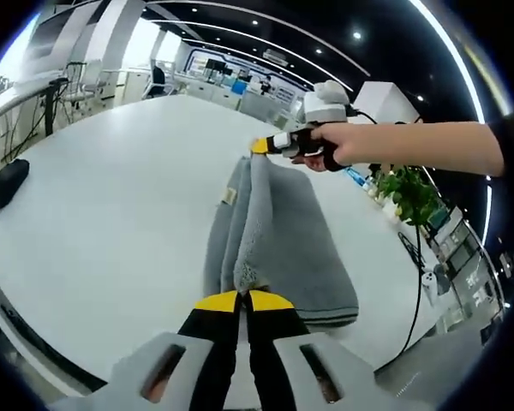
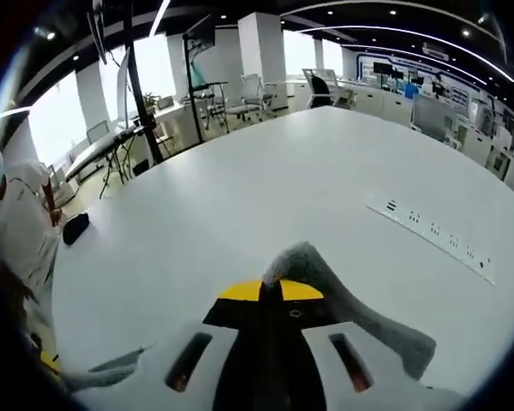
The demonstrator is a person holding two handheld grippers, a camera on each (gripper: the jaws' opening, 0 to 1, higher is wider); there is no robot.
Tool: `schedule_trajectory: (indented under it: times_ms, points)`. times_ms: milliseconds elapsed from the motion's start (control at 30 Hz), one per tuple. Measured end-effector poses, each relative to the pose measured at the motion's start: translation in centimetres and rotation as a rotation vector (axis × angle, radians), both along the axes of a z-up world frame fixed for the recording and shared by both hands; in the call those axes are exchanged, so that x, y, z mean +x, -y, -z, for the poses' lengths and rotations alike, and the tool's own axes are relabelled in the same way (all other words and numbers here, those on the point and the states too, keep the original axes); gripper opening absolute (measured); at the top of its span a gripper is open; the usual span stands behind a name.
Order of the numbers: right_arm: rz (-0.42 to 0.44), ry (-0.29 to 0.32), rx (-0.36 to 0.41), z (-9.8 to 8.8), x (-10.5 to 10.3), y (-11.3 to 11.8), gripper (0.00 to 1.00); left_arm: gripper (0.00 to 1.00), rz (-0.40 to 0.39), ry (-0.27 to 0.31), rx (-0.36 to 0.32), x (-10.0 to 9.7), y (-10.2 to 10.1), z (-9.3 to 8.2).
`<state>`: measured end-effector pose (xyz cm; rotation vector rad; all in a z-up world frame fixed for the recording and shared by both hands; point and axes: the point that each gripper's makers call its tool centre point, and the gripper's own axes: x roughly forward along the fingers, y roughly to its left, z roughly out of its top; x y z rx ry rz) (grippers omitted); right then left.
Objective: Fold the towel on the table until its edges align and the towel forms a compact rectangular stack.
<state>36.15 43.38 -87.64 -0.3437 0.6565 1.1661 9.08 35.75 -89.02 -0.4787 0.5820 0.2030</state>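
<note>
Towel (image 1: 274, 248) lay part-folded on the white bench (image 1: 111, 197), each end pinched by a closed hand-held gripper: left (image 1: 242, 300), right (image 2: 272, 289). Uneven pulling could probably skew the edges or slip a corner free.

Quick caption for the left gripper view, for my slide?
Both grippers pinch opposite ends of the grey towel, left gripper near, right gripper far, over the white table.
</note>
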Motion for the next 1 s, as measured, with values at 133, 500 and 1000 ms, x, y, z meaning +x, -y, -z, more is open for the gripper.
schedule_trajectory:
  times_ms: [133,500,1000]
  points:
    - [-0.010,-0.004,0.008,0.3,-0.1,-0.4,0.06,0.03,0.006,-0.016,-0.004,-0.1,-0.1,0.6]
    - [-0.058,0.019,0.015,-0.4,-0.3,-0.3,0.19,0.21,-0.004,-0.086,0.120,-0.2,-1.0,0.1]
    - [-0.021,0.016,0.015,-1.7,1.2,2.8,0.24,0.37,0.066,-0.067,0.218,0.9,-1.1,-2.4]
